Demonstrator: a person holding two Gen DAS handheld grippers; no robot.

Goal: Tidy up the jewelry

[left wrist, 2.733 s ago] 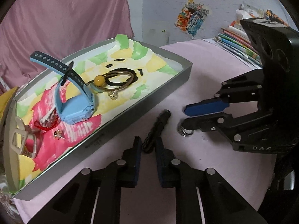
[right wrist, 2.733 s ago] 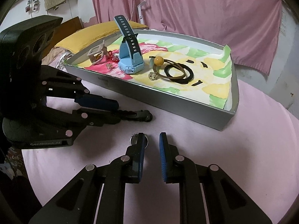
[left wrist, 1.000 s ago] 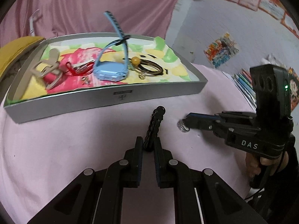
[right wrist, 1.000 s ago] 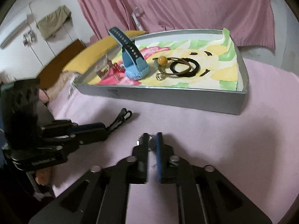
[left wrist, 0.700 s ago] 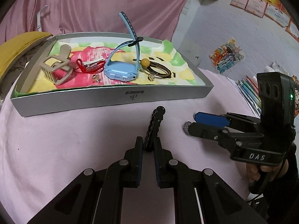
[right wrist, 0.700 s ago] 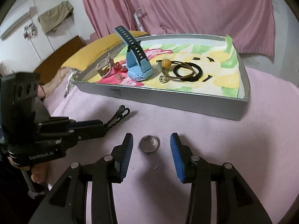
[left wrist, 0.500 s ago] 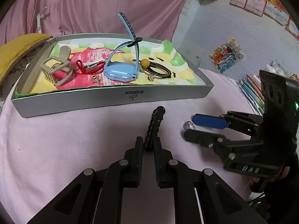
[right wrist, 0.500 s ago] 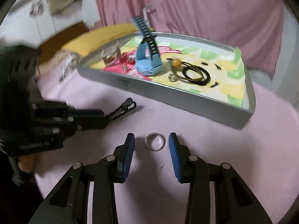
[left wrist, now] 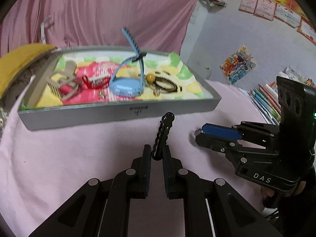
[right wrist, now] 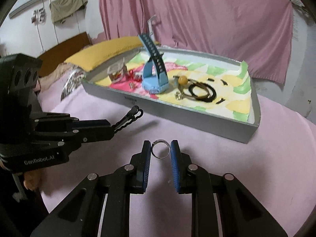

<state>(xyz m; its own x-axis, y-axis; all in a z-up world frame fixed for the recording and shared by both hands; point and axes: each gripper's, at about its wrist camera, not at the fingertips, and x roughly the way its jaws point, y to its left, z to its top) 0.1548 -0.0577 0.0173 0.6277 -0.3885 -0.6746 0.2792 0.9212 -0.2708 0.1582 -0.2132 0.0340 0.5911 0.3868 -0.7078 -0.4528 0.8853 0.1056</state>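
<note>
In front of the grey tray (right wrist: 197, 118), the right gripper (right wrist: 161, 152), jaws just closing, pinches a silver ring (right wrist: 161, 151); the left gripper (left wrist: 157, 154) clamps a black wavy hair clip (left wrist: 163, 134).

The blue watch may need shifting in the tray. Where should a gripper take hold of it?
Take the blue watch by its strap, coming from above: the strap arches up well clear of the tray, while the body lies low on the tray floor.

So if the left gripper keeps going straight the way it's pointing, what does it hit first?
Probably the grey tray's near wall. The left gripper, shut on the black hair clip, points straight at it, with only pink cloth between; depth is unclear.
</note>
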